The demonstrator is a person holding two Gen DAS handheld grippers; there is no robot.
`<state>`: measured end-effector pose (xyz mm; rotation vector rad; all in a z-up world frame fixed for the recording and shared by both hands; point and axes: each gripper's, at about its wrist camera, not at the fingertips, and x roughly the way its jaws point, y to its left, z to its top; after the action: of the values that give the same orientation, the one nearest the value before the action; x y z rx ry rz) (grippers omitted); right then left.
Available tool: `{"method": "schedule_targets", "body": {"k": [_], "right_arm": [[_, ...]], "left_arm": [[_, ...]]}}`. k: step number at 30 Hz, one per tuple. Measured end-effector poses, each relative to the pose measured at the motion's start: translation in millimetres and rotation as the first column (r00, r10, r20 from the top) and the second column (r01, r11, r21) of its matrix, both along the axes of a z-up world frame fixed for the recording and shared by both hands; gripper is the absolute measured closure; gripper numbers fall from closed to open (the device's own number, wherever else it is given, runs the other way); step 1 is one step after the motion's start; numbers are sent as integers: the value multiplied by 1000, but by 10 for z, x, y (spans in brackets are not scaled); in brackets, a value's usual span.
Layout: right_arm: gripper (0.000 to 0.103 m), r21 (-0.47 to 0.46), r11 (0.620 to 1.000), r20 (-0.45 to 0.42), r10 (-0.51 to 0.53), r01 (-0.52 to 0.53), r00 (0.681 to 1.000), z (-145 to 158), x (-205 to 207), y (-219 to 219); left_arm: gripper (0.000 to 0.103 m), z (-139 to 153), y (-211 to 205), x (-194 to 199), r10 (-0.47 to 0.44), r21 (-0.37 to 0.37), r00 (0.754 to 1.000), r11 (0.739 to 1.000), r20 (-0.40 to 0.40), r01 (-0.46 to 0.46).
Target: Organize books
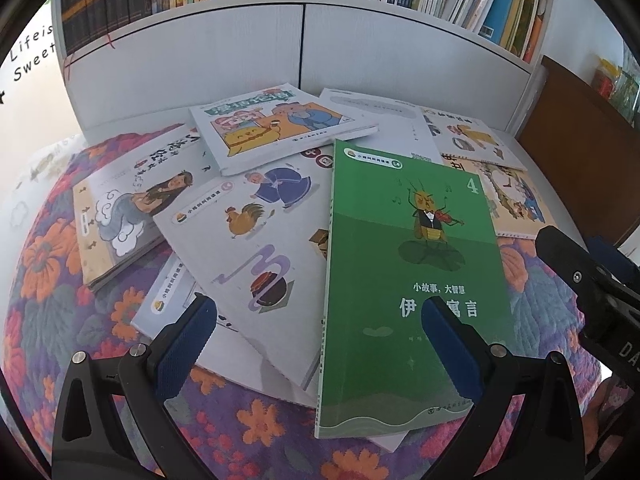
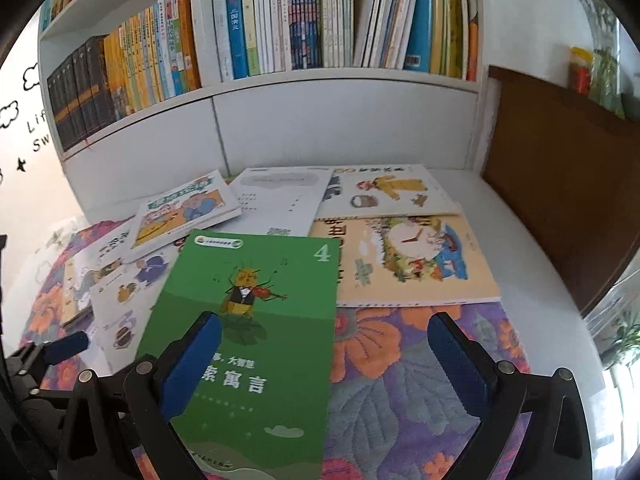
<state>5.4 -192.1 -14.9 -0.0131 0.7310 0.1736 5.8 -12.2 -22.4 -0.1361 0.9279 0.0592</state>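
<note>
Both grippers, left gripper (image 1: 320,332) and right gripper (image 2: 324,352), hover wide apart and hold nothing. Between and beneath them lies the flat green paperback with a violin-playing insect (image 1: 408,280), topmost on scattered picture books over the floral quilt (image 1: 240,420), probably first to be lifted toward the white bookshelf (image 2: 320,76).

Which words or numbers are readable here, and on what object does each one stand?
"4": top right corner of the green book.
"小故事,大智慧": green book, above its title.
"寓言": end of the title; a left gripper finger covers the middle.
"Life is" / "Sweet": wall lettering, cut off at the frame edge.
"三国演义": blue spine on the shelf.
Other covers, spines and publisher lines: too small or blurred.
</note>
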Motion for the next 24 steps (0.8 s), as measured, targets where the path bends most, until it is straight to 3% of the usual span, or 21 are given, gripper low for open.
{"method": "schedule_targets", "body": {"k": [7,14,19,24], "right_arm": [[1,28,999,25,37,-38,999,6,-23,-22],[1,-108,994,51,34,-28,998,-13,-43,79],[1,-5,998,29,61,-61,998,-12,-62,-27],[1,14,999,18,46,-46,999,-22,-45,-77]], "left_arm": [[1,-5,-30,4,-6,5,1000,1000,7,6],[2,-49,-48,14,-24,-12,1000,1000,4,24],[2,-84,-67,17,-36,-12,999,999,3,36],[2,-172,-89,38,-47,-26,999,999,-24,47]]}}
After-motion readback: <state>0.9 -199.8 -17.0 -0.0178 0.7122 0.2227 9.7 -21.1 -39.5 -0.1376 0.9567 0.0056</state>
